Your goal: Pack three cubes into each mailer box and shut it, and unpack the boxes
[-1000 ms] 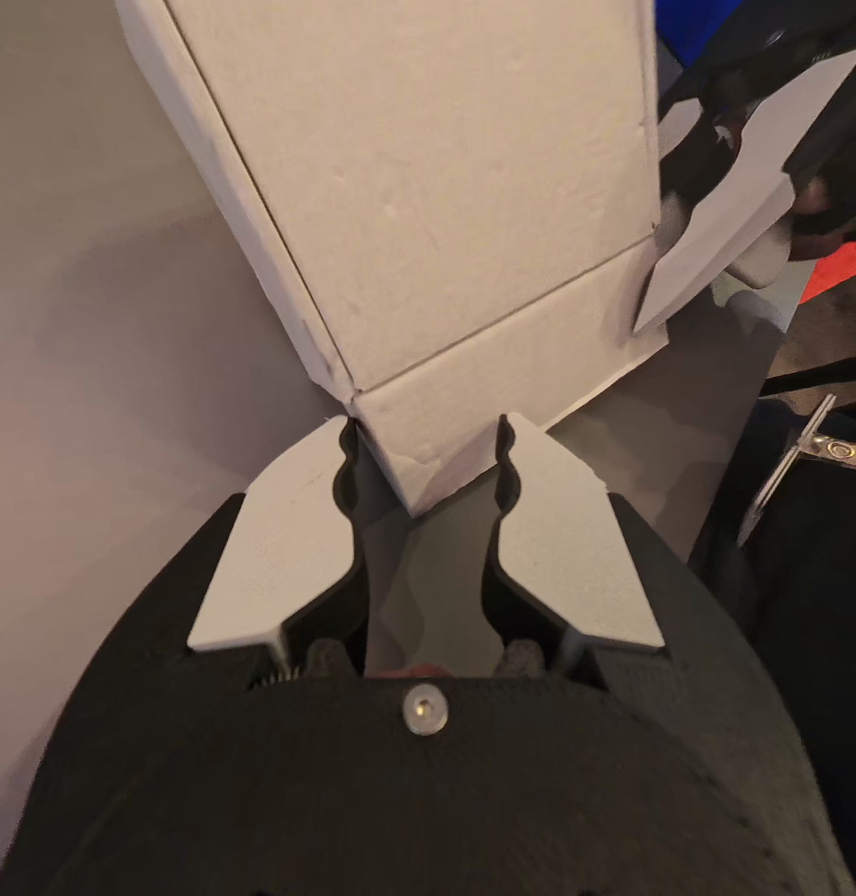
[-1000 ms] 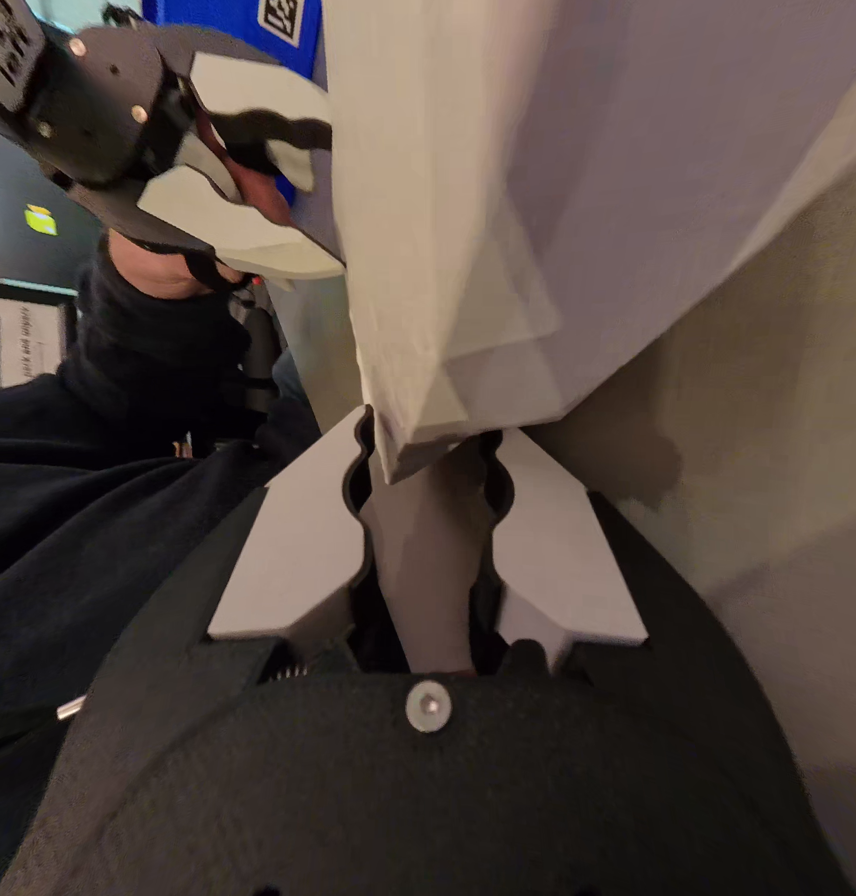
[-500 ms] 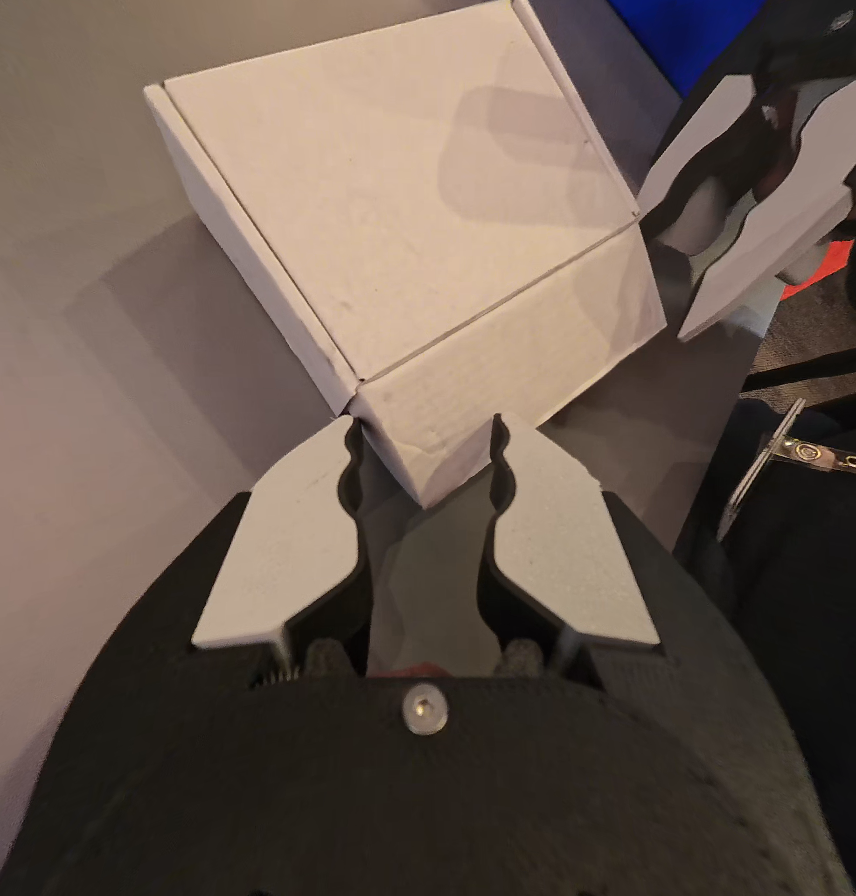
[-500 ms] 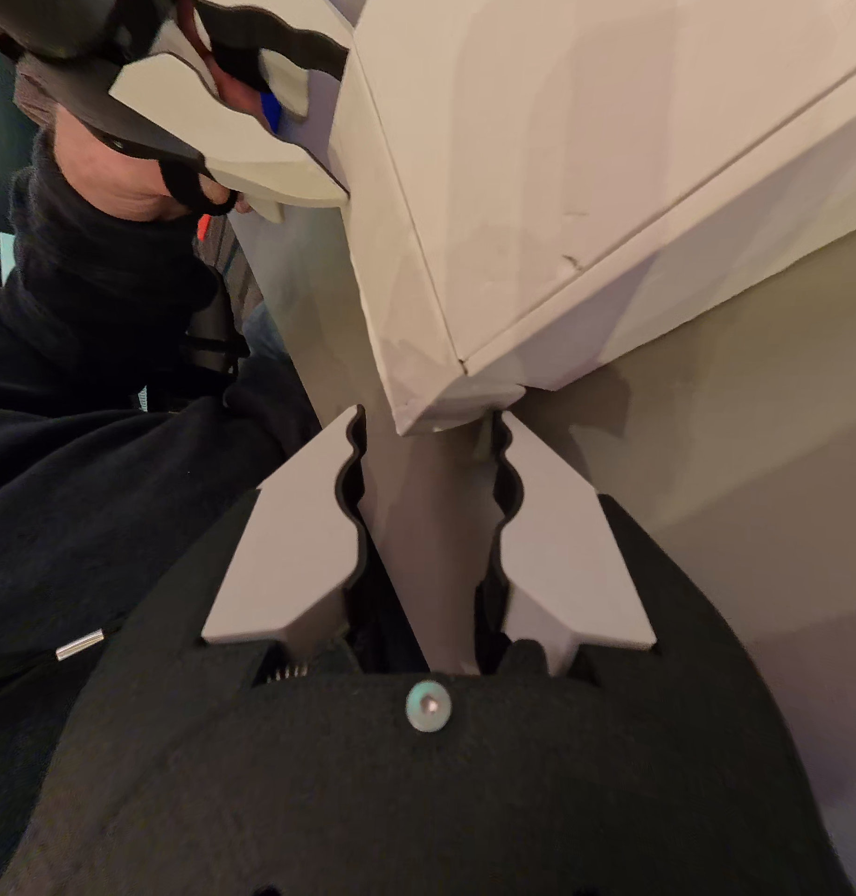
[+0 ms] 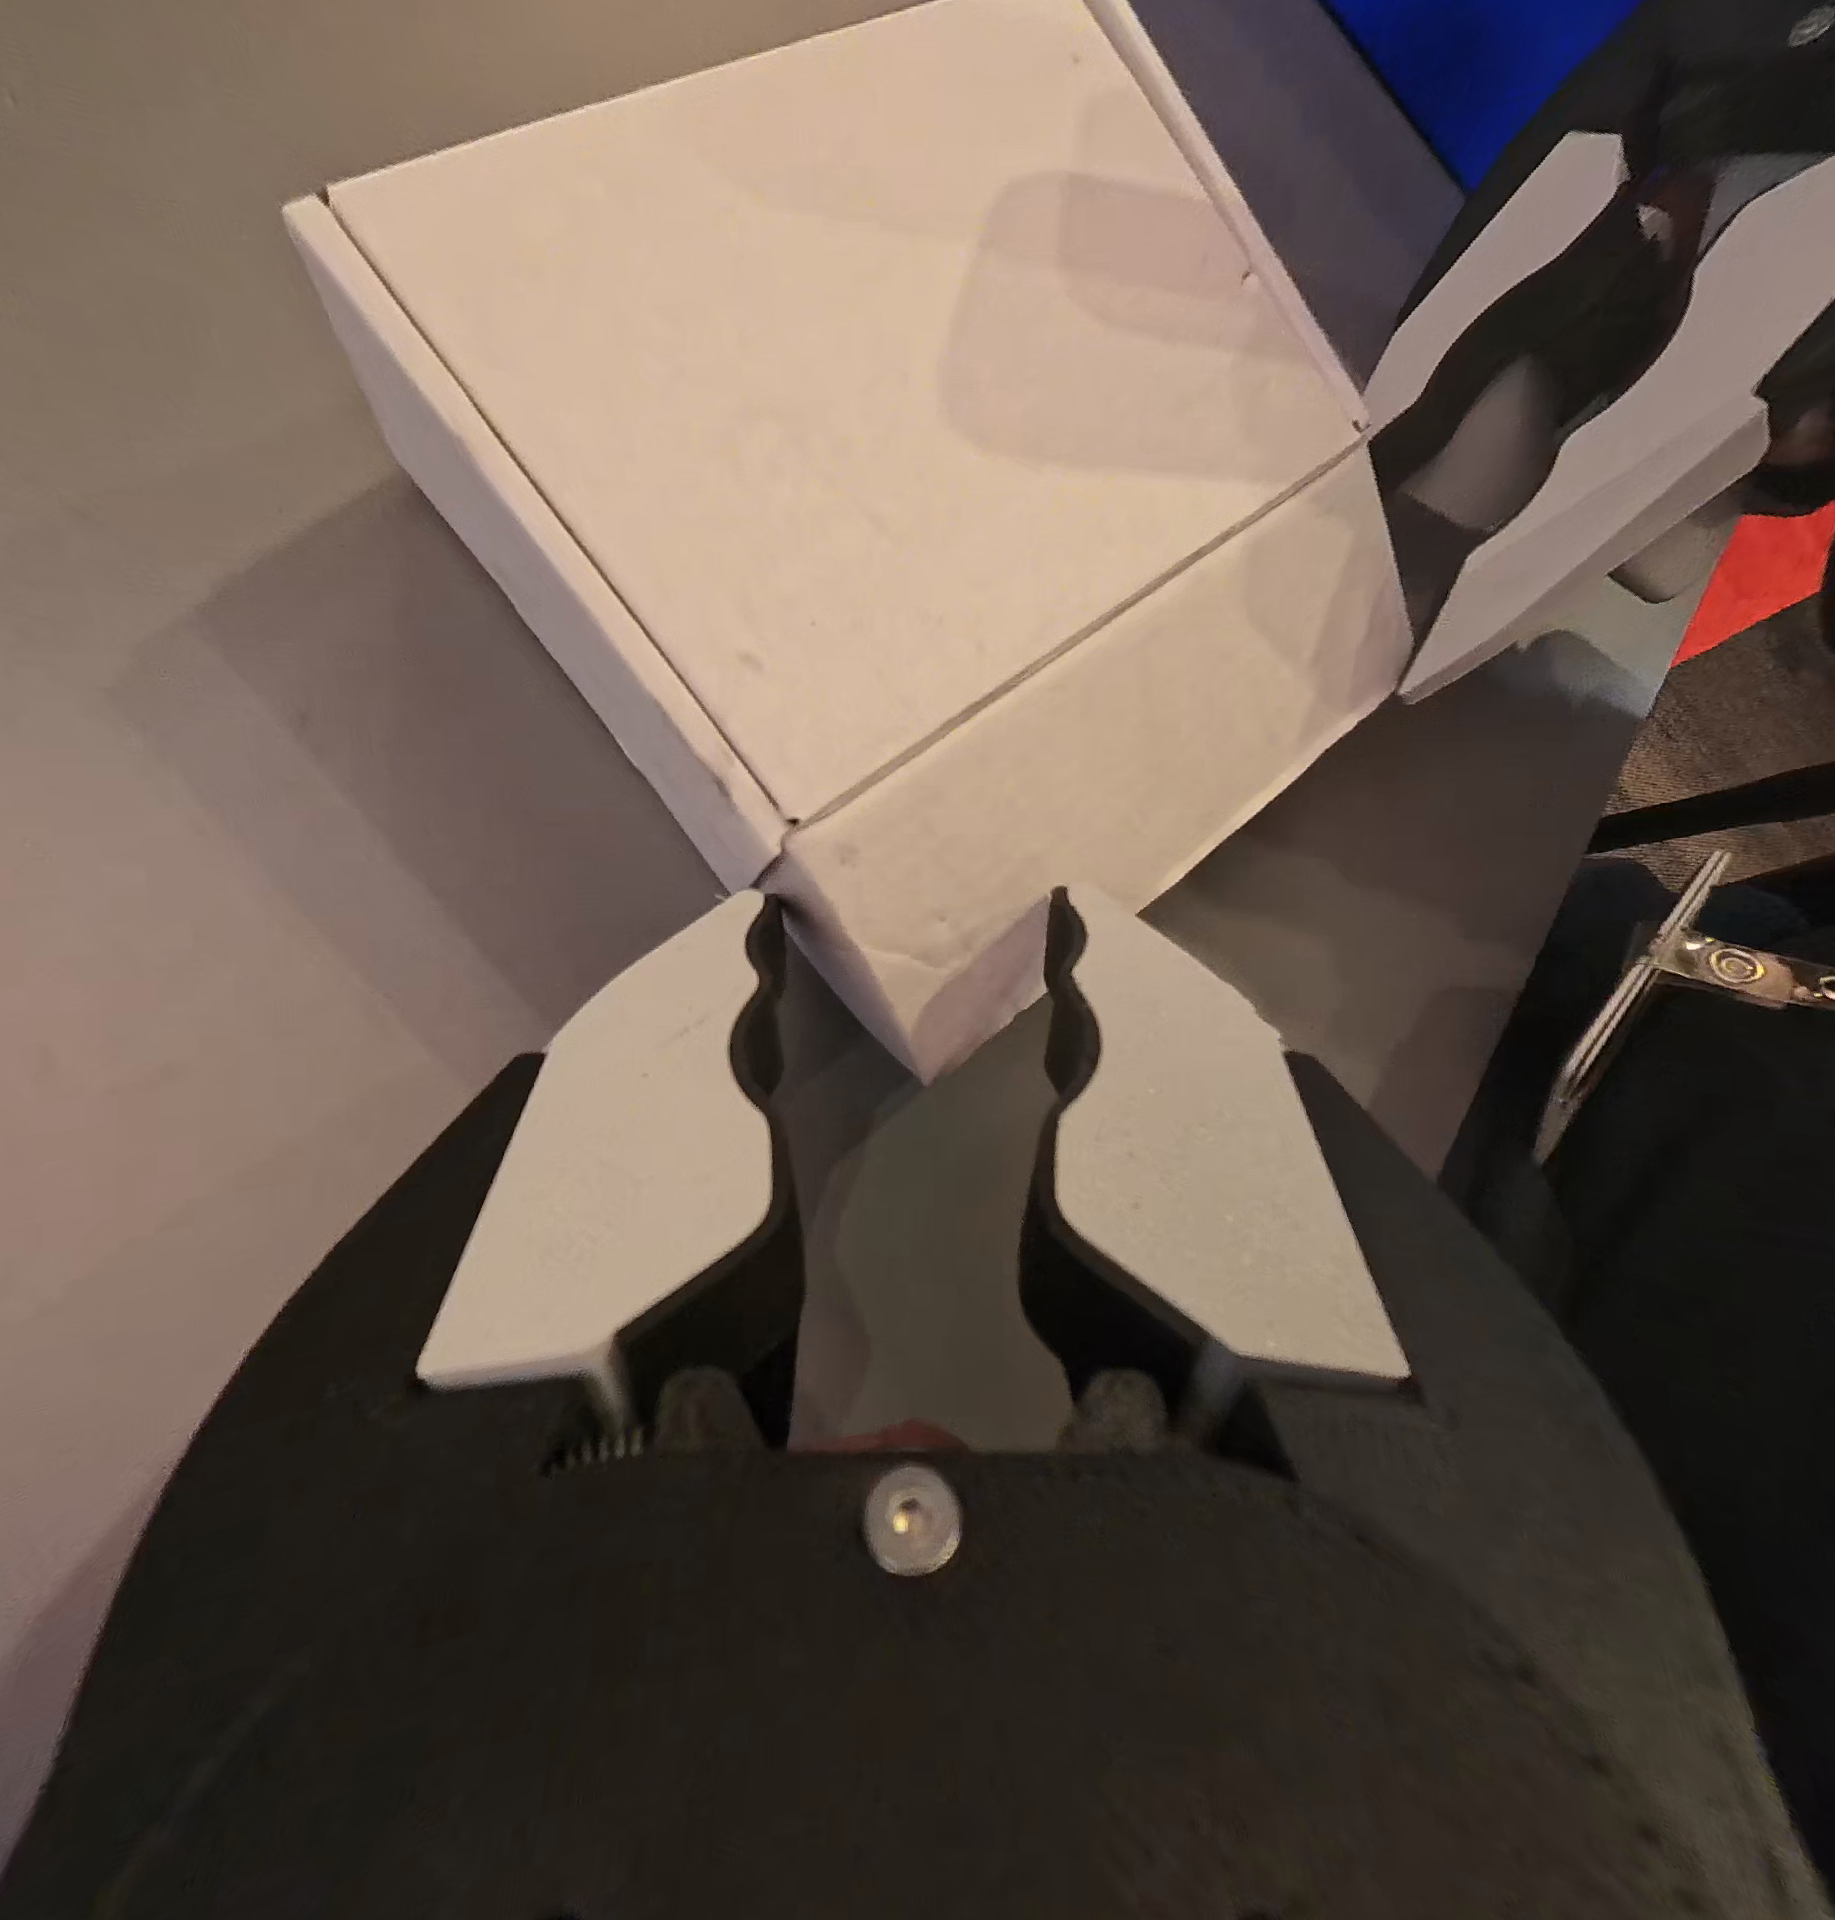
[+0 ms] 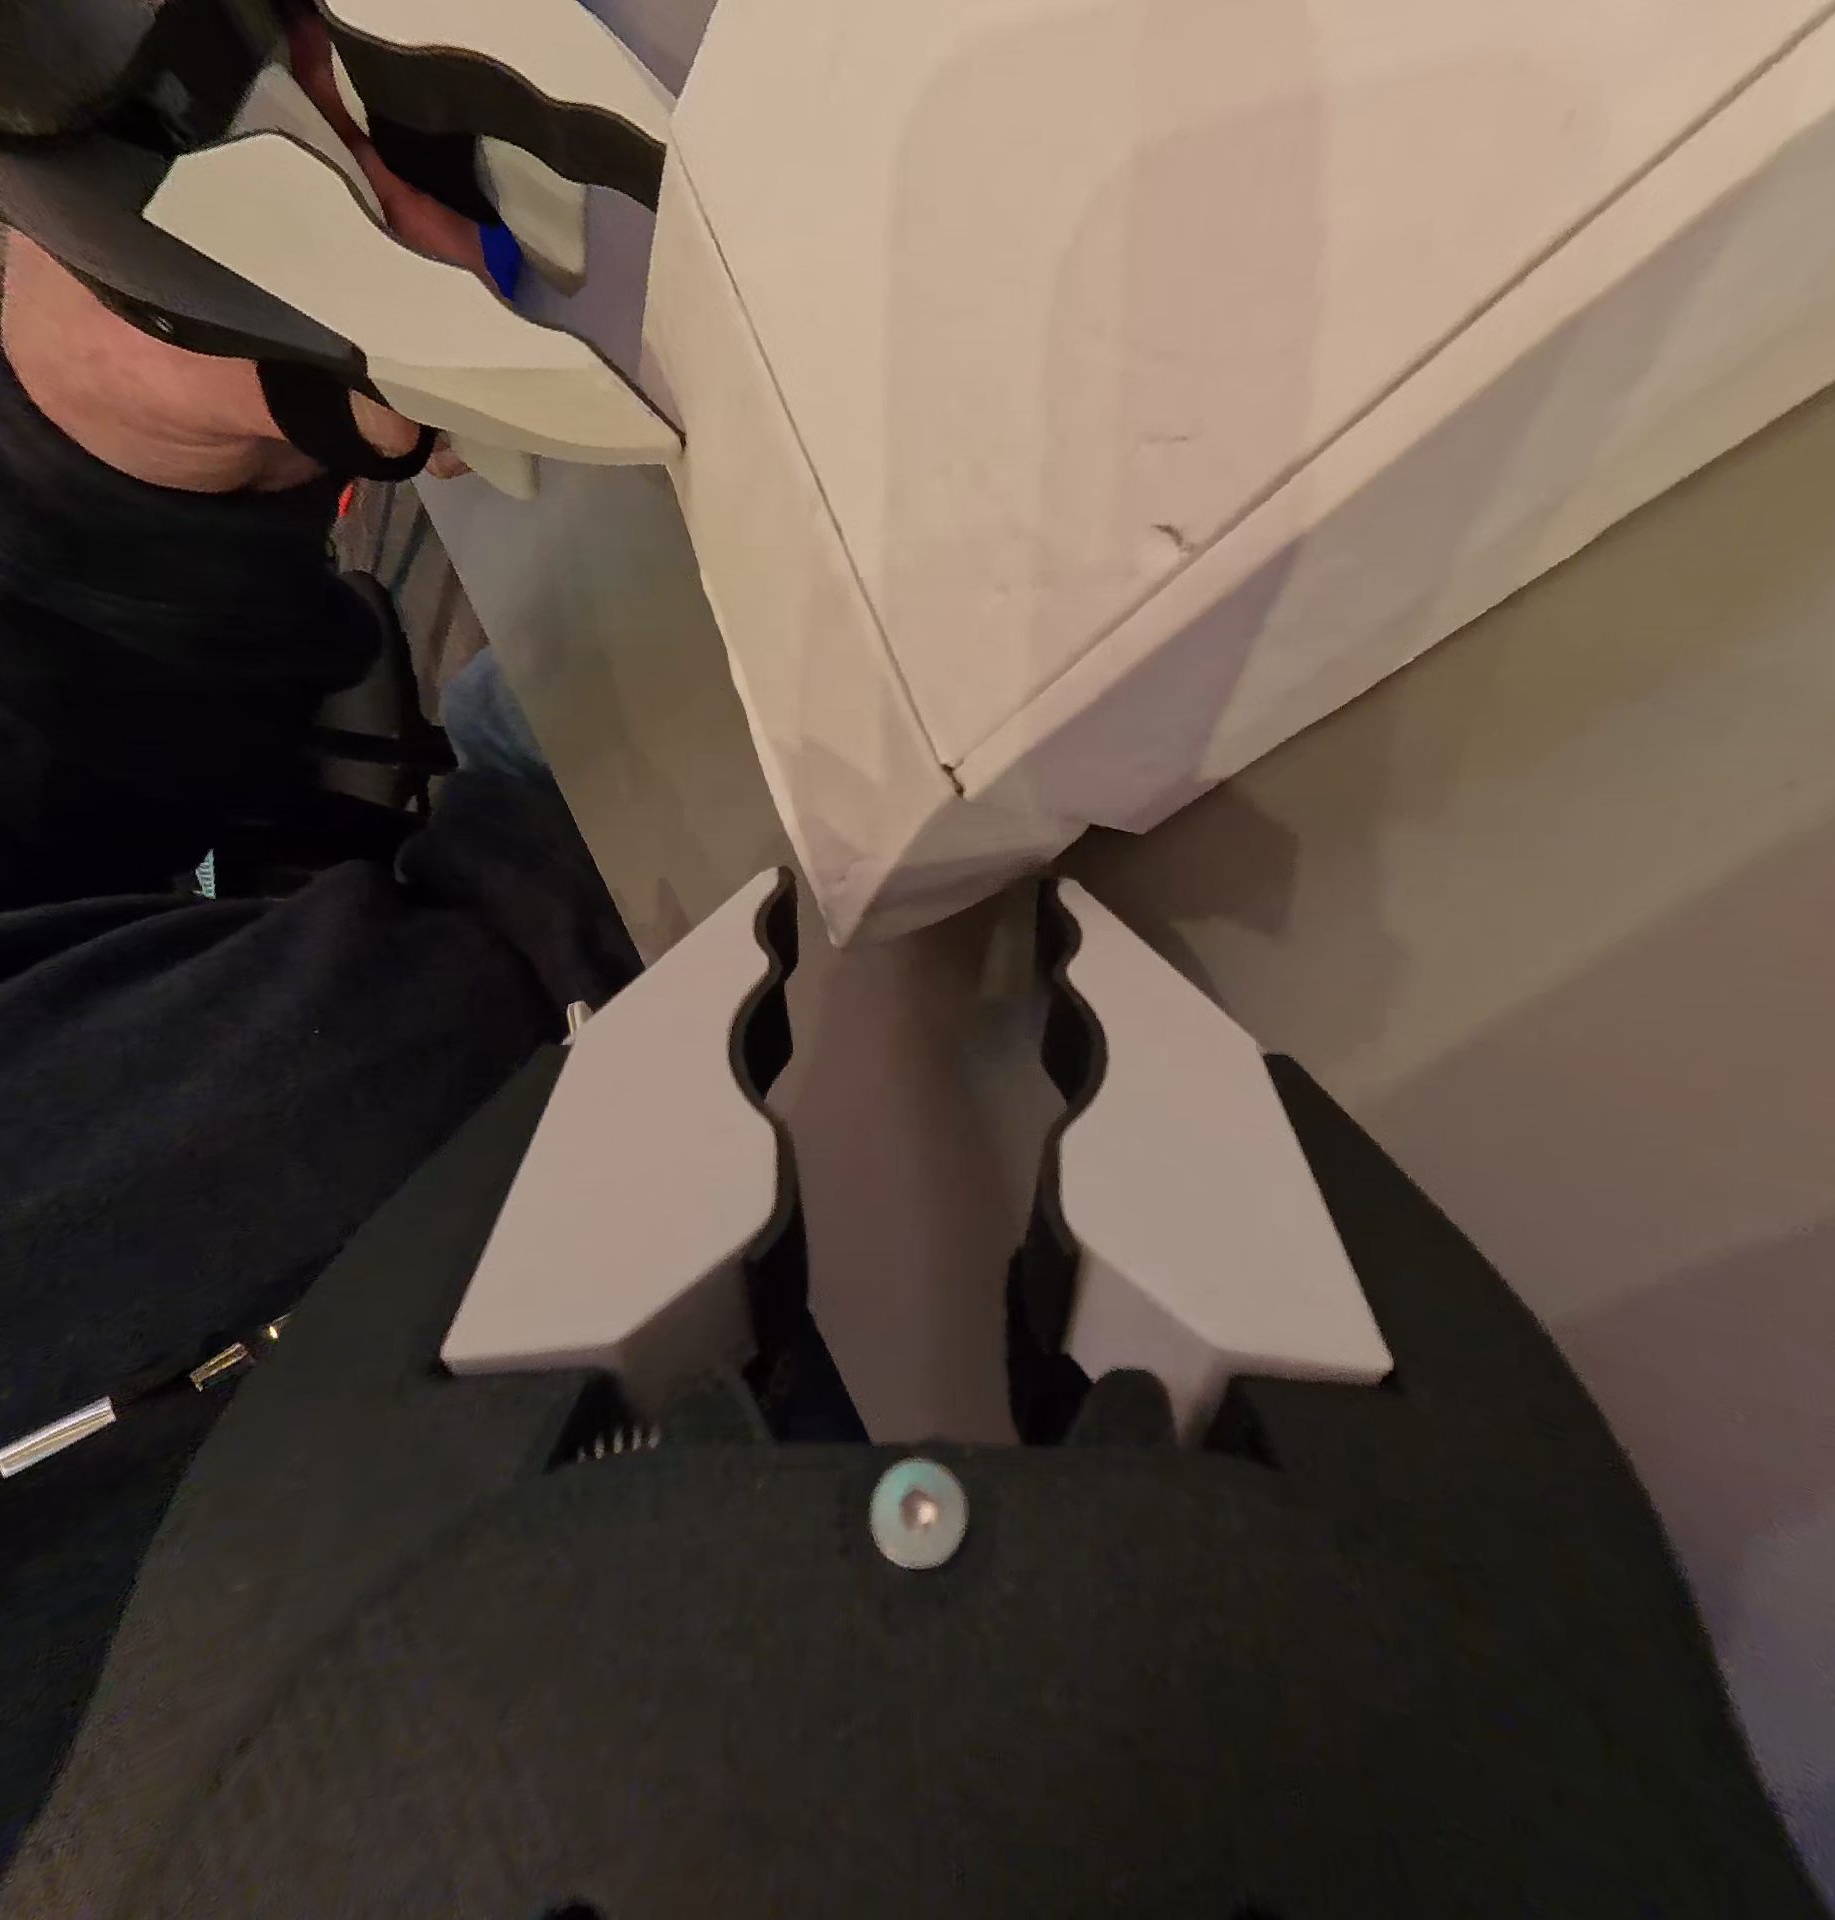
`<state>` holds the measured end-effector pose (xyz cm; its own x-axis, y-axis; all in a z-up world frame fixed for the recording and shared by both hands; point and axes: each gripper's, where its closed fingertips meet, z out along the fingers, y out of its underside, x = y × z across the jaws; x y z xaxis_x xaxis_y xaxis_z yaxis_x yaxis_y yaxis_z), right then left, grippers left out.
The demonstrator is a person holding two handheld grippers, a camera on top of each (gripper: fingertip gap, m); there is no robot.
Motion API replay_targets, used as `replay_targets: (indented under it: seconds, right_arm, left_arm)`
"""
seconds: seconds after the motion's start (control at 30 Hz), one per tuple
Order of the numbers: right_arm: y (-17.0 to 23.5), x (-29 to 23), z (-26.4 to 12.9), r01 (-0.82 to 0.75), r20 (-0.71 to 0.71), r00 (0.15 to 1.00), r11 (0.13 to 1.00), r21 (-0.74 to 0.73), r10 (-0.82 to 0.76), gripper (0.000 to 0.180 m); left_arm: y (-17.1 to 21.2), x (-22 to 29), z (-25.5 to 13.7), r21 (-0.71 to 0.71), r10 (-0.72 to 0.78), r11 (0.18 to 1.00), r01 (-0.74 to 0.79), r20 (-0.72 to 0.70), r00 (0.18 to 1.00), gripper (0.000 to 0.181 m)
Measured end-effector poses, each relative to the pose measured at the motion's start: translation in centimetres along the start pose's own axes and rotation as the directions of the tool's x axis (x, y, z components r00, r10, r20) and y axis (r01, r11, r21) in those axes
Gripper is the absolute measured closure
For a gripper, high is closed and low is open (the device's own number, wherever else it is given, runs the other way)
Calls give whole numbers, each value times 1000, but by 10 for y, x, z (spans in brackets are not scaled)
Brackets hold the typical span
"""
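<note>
The closed mailer box sits on the table, one corner pointing between the parted fingers of the left hand-held gripper. The right hand-held gripper faces the neighbouring corner, which also lies between its spread fingers. A person's sleeve lies left of it.

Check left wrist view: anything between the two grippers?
Only the closed white mailer box: left gripper at its near corner, right gripper at its right corner.
</note>
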<state>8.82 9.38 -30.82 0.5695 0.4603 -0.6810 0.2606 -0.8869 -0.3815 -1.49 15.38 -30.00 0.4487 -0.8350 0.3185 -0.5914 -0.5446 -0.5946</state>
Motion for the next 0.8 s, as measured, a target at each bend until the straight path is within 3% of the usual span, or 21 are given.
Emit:
replay_targets:
  seconds: [0.17,0.37,0.6,0.8]
  right_arm:
    - [-3,8,-6,17,-53,998,1000,-3,-17,133]
    - [-9,21,-14,126,-163,978,992,-32,-129,112]
    - [-18,26,-4,179,-160,970,983,-52,-185,121]
    - [-23,34,-6,197,-211,955,978,-66,-206,126]
  left_arm:
    - [0,-1,2,-1,17,1000,-17,2,1000,134]
    - [-3,-9,2,8,78,997,-78,13,997,129]
    - [-9,-13,12,15,156,988,-156,-4,988,128]
    - [-14,-18,17,61,198,977,-203,83,977,131]
